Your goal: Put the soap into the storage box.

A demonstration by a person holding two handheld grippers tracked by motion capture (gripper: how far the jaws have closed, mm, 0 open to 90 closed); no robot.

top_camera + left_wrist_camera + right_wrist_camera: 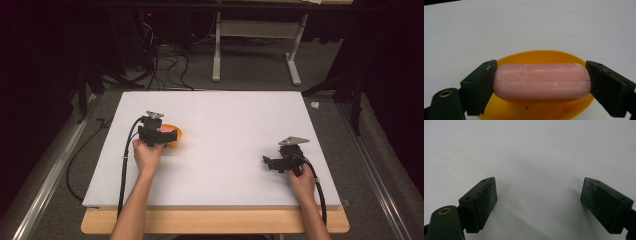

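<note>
here, left gripper (541, 82) clamped on pink soap (541, 81) just above yellow dish (541, 55), hiding most of dish and soap from above; right gripper (539, 202) wide open, holding nothing, over white board (225, 120).

Dim room, grey carpet floor (250, 70)

Two hand-held grippers over the white board, as I see them from above.

My left black two-jaw gripper (159, 134) sits against a round orange plastic dish (175, 136), just beyond my left hand (147, 154). My right black gripper (274, 162) rests well apart from it, pointing left, on the white rectangular table mat (225, 130).
</note>
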